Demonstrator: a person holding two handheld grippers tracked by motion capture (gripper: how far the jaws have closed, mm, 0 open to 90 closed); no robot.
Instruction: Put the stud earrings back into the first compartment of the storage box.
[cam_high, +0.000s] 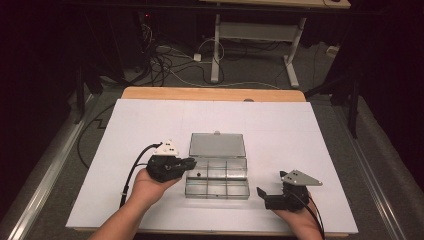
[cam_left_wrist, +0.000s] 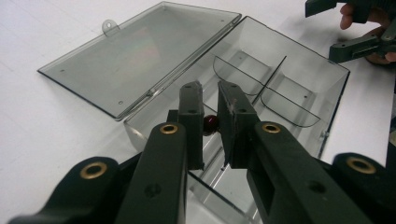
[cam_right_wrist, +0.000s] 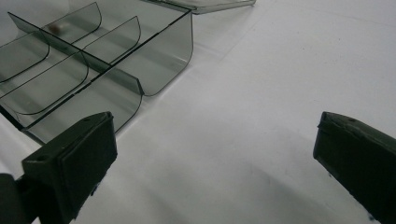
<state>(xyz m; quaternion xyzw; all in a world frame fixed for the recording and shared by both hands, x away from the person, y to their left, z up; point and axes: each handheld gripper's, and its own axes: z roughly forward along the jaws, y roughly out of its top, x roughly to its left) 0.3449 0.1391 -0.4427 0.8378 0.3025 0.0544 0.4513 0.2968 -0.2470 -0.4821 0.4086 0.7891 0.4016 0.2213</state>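
Observation:
A clear plastic compartment box (cam_high: 217, 195) stands in the middle of the white table, its lid (cam_high: 216, 145) folded back flat behind it. A small dark red bead (cam_high: 198, 174) lies in the rear left compartment. My left gripper (cam_high: 192, 161) hovers over the box's left end. In the left gripper view its jaws stand a narrow gap apart (cam_left_wrist: 210, 88), and the bead (cam_left_wrist: 210, 125) shows through that gap on the box floor (cam_left_wrist: 289, 70). My right gripper (cam_high: 270, 182) rests right of the box with jaws wide apart (cam_right_wrist: 215, 140) and nothing between them; the bead (cam_right_wrist: 55, 27) sits far off in the box (cam_right_wrist: 163, 51).
White paper (cam_high: 150, 120) covers the wooden table. The other compartments of the box hold nothing. The right gripper (cam_left_wrist: 336, 28) and the hand holding it show beyond the box in the left gripper view. Cables and a desk frame (cam_high: 216, 45) lie on the floor behind the table.

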